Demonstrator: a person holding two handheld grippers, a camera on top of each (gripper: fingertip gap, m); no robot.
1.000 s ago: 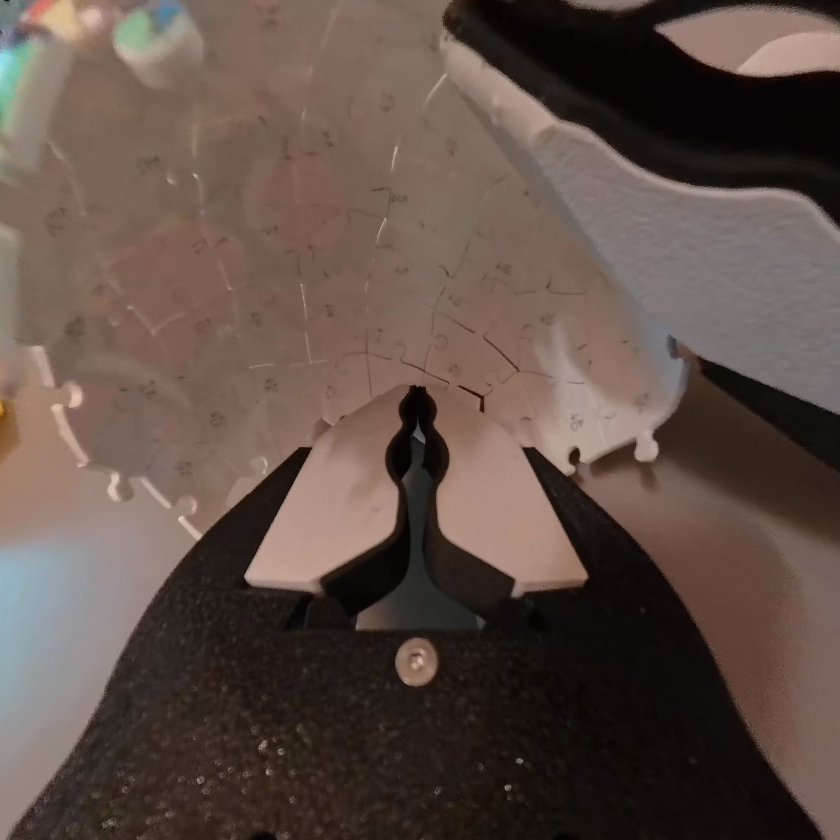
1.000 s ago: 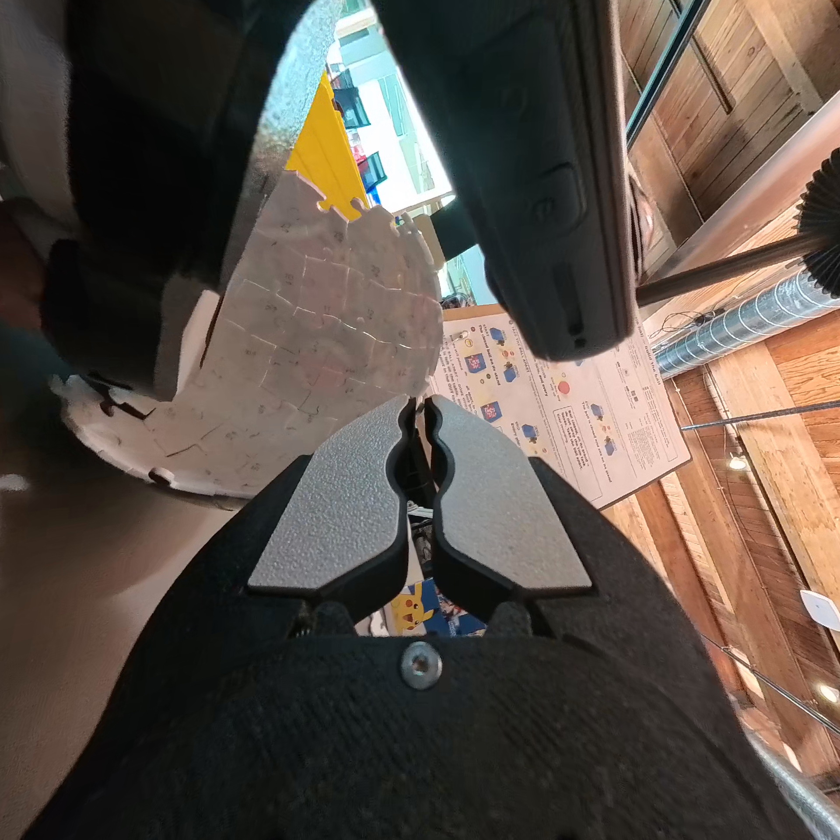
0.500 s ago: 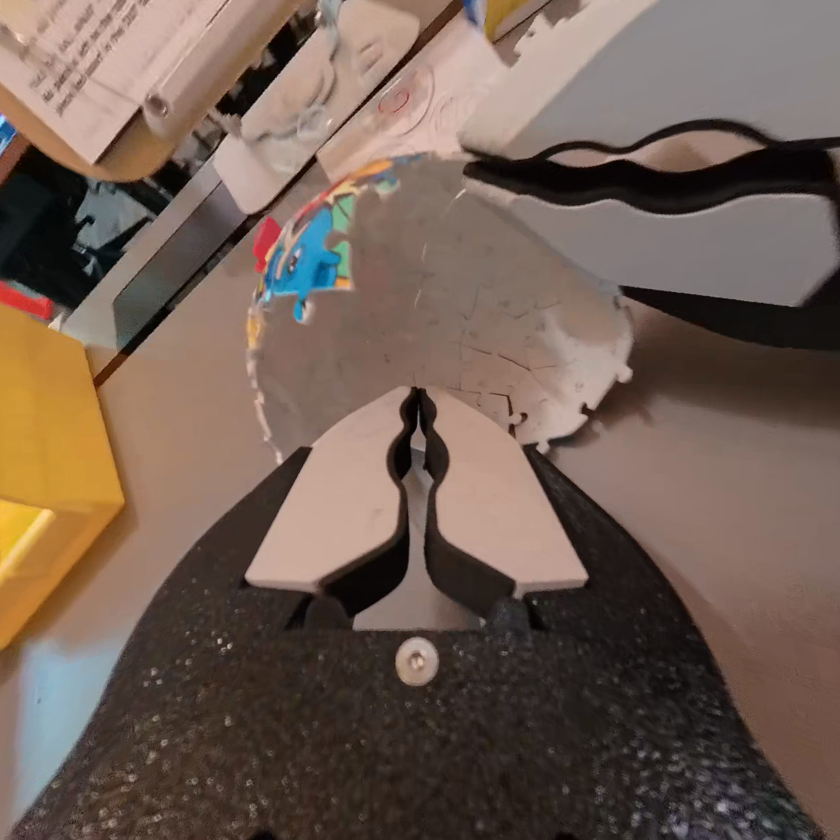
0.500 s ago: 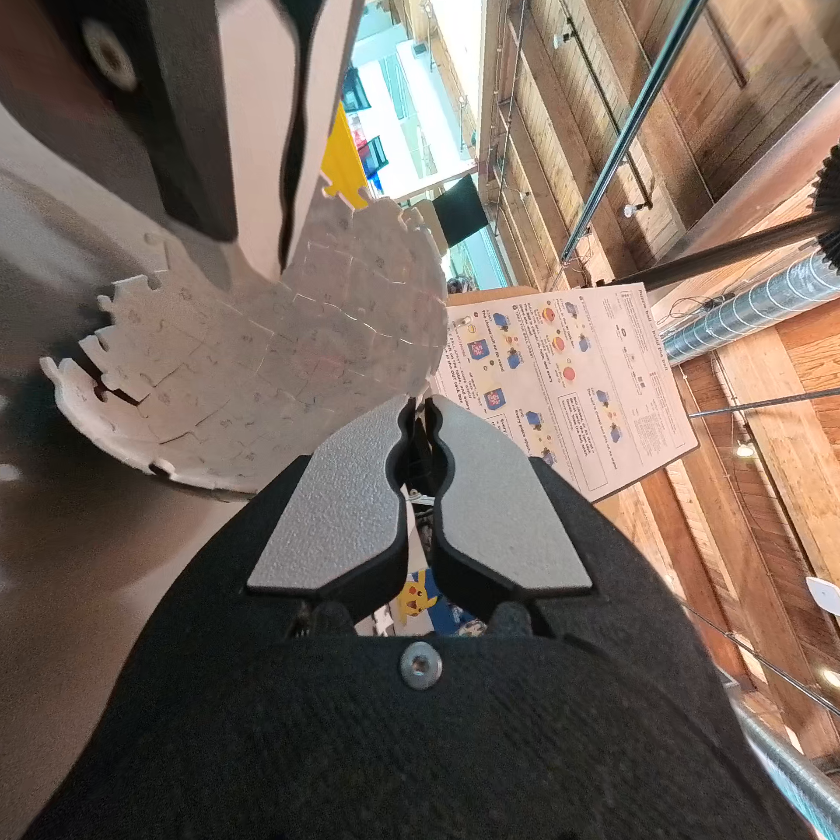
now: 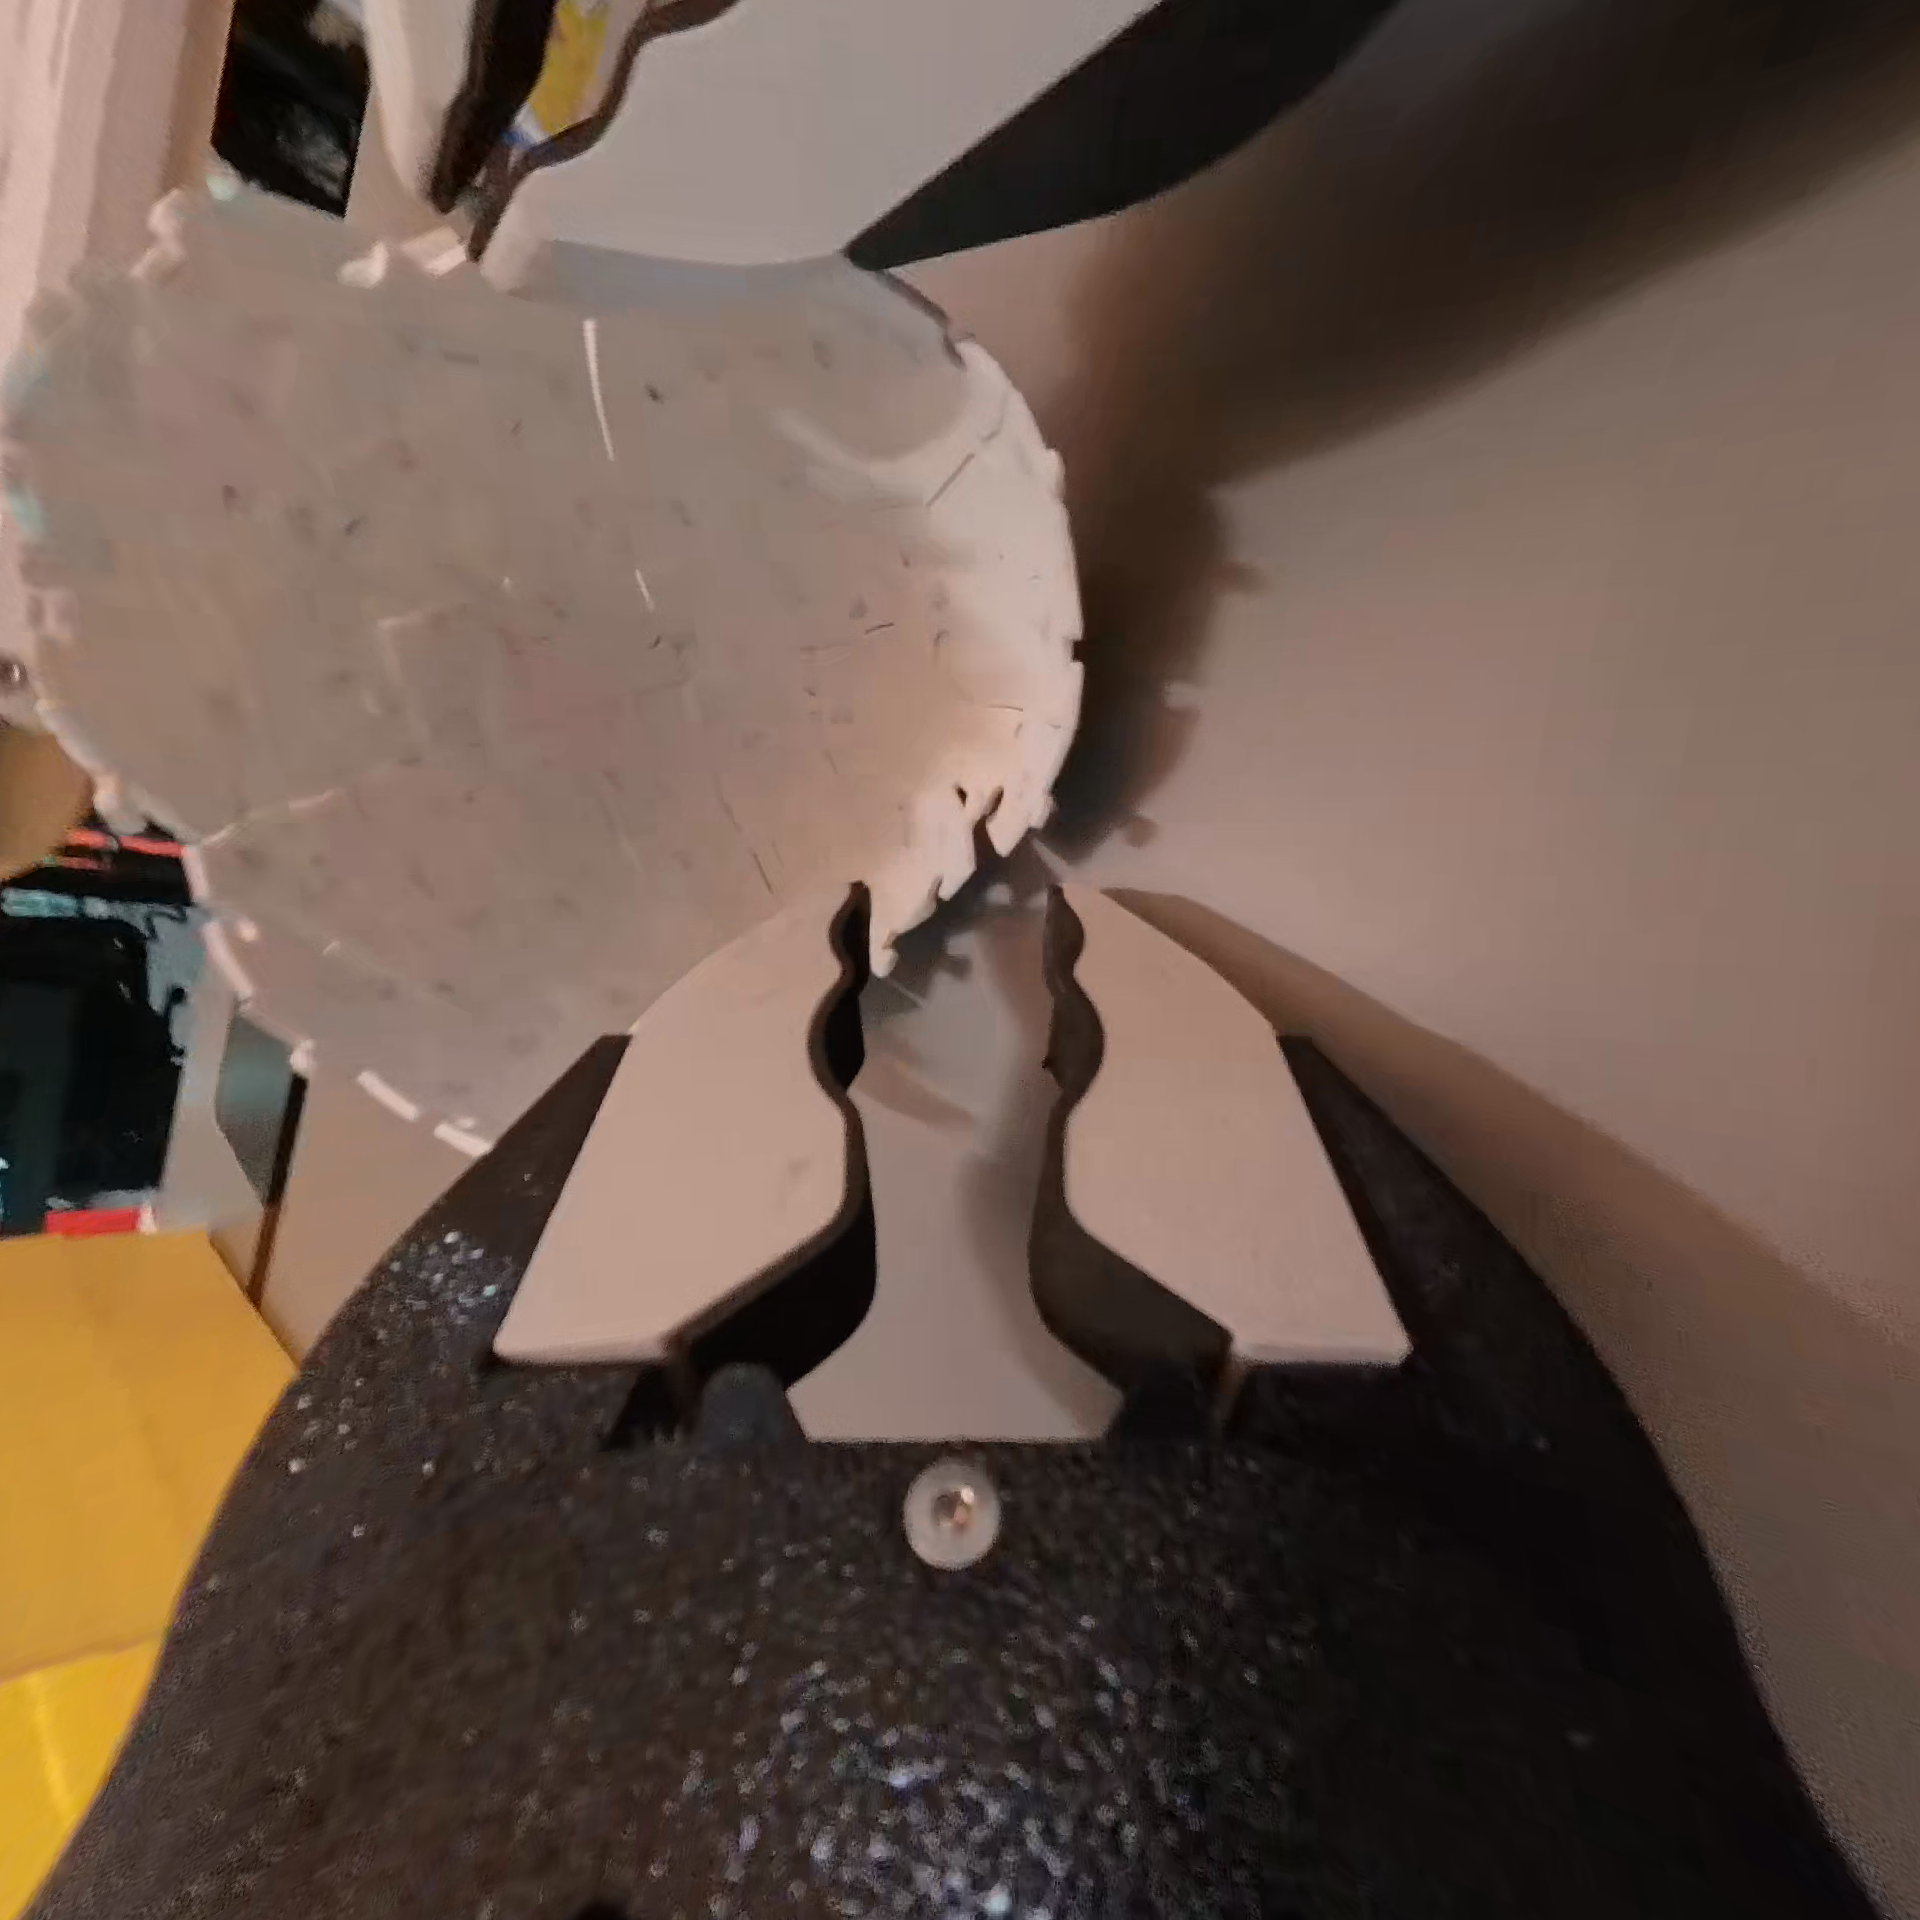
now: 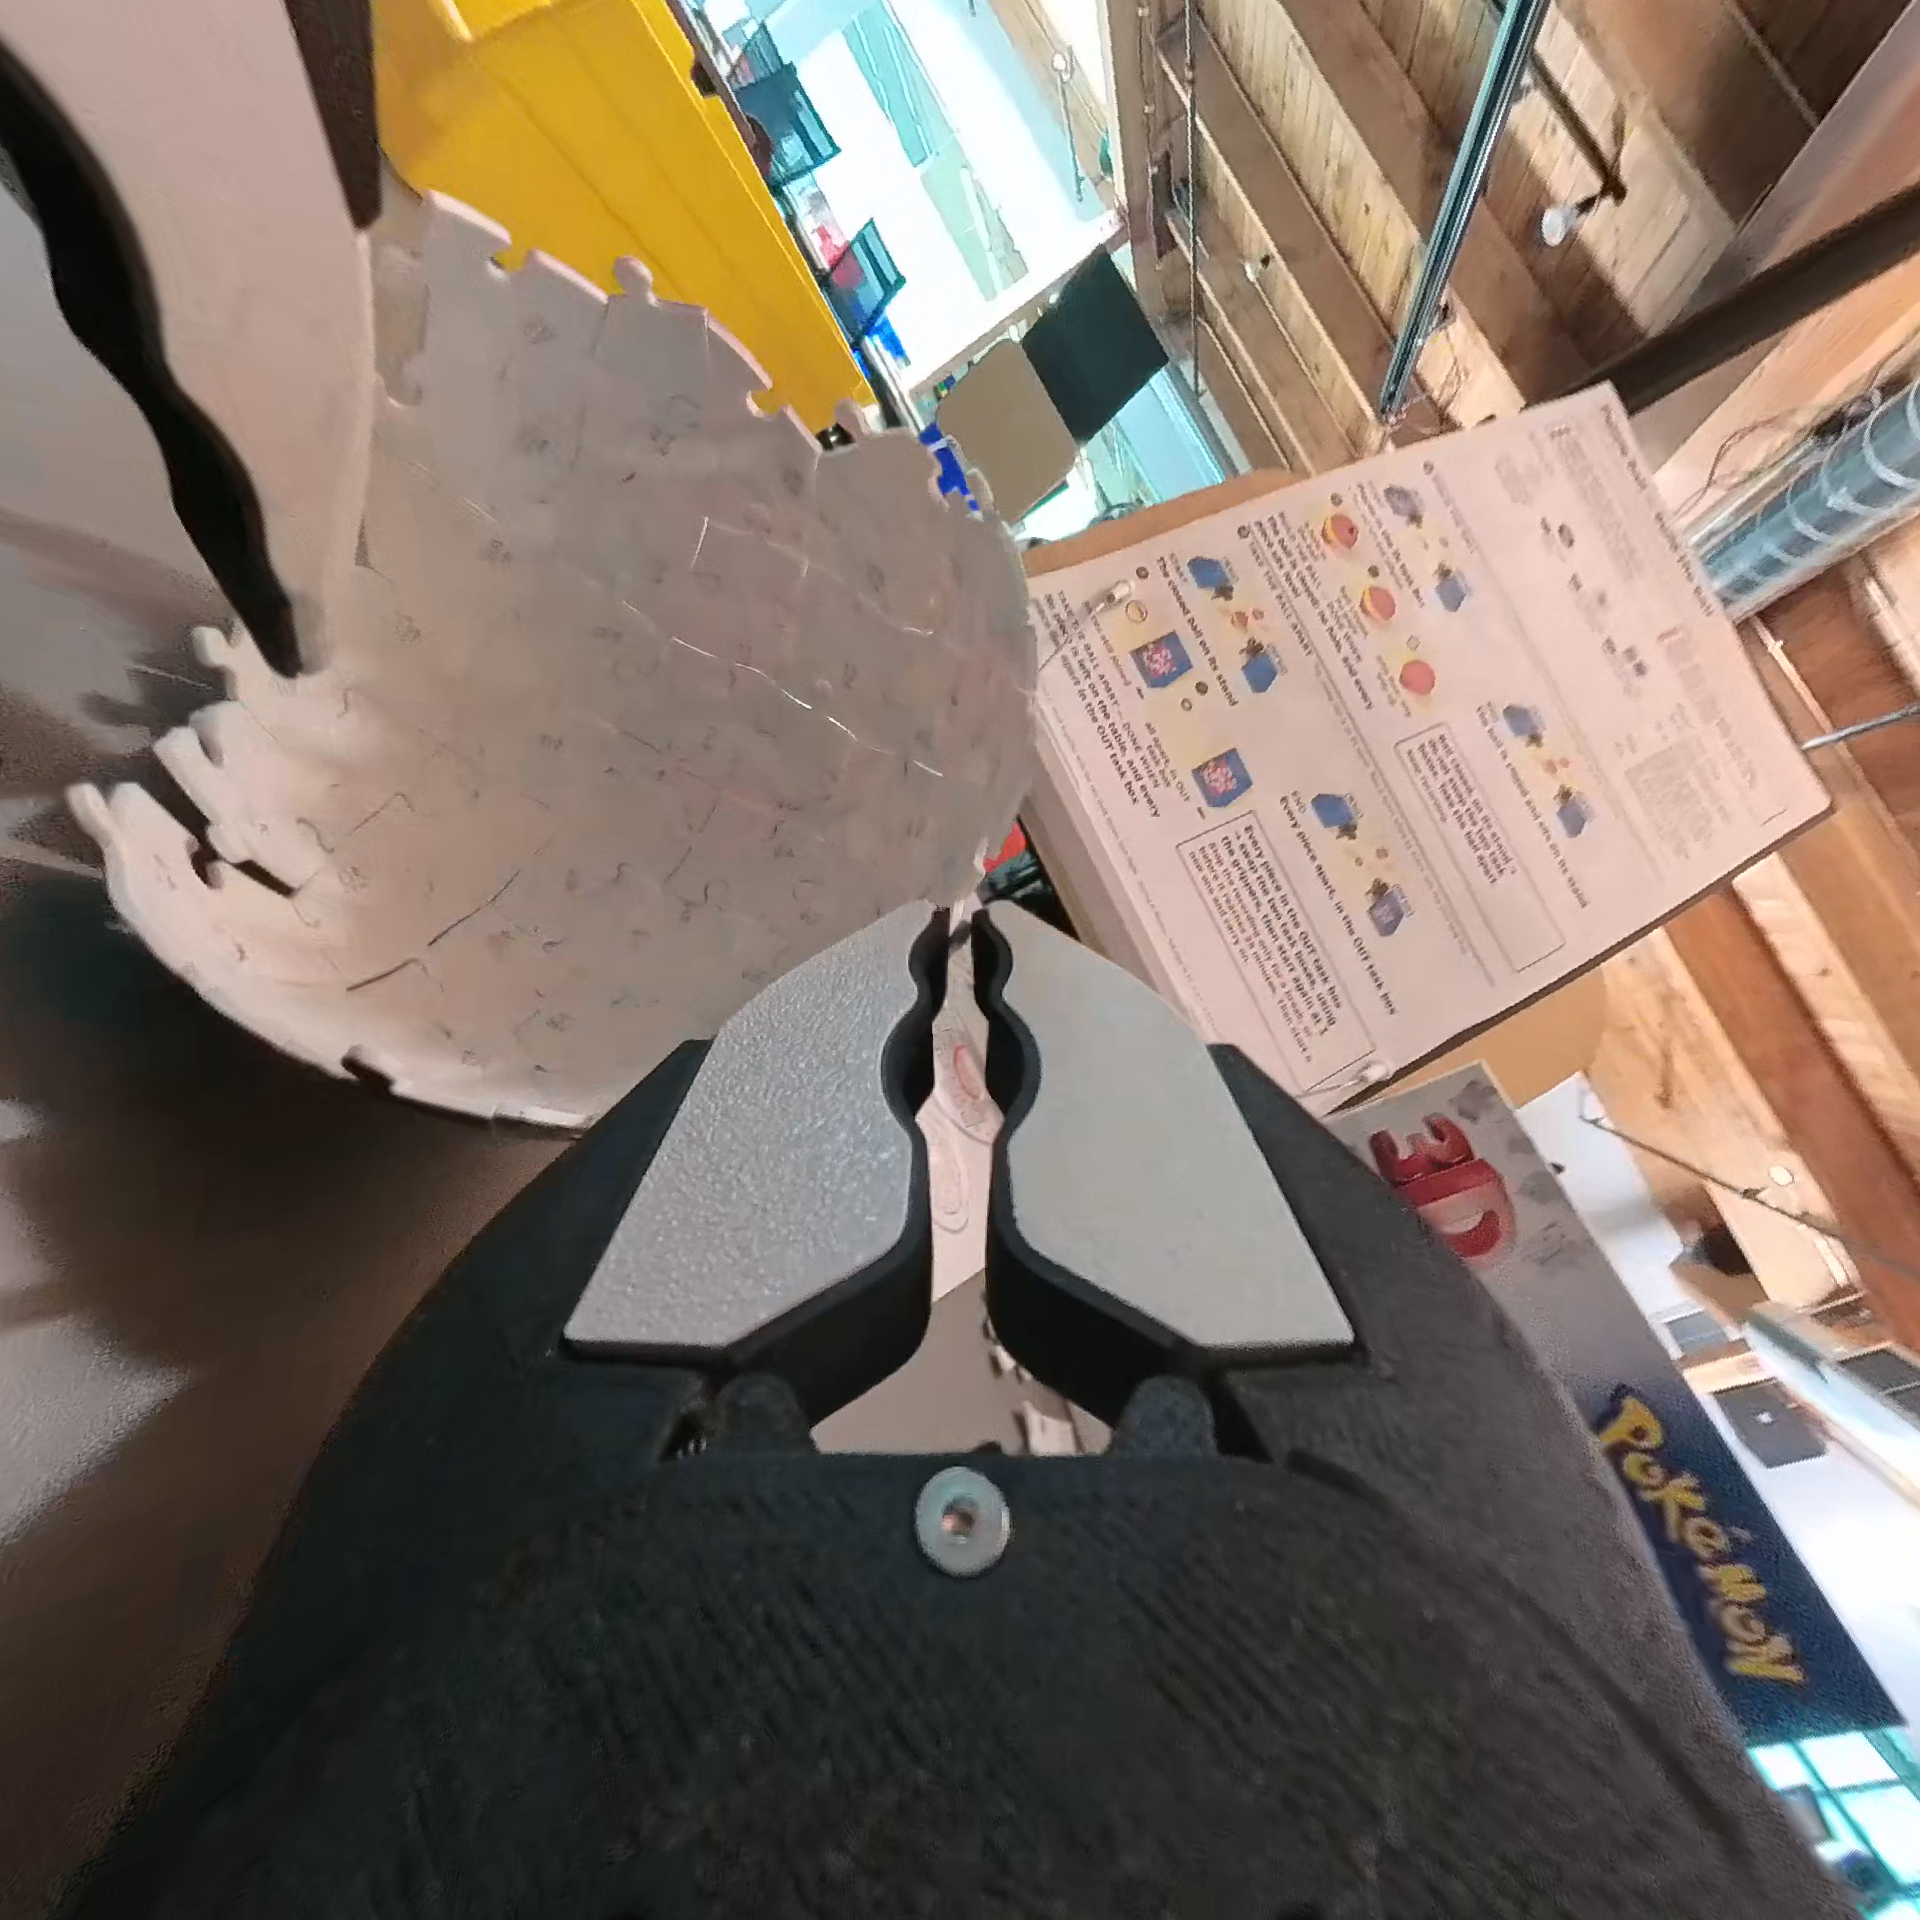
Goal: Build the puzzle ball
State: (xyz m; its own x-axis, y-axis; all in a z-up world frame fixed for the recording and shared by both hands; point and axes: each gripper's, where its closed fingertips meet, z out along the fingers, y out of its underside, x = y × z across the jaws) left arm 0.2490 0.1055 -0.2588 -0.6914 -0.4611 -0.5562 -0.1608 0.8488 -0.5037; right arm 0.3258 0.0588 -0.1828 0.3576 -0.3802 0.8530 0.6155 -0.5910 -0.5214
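Left wrist view: left tongs stand apart with a clear gap, holding nothing; the toothed lower edge of the shell, a curved white part-built puzzle ball, sits just in front of the tips.
Shell here: its pale inner side faces the camera, blurred; the right tongs meet its top edge.
Surroundings, left view: tan counter carries the shell's shadow on the right; a yellow bin lies at lower left.
Right wrist view: right tongs are nearly closed, gripping the thin edge of the shell at their tips.
Only in this view: an instruction sheet on a board, a puzzle box below it, wooden walls behind.
Writing: sheet and box both bear print, left unread.
Left tongs, right view: one finger stands against the shell's far rim at upper left.
In the way: the shell hides much of the yellow bin.
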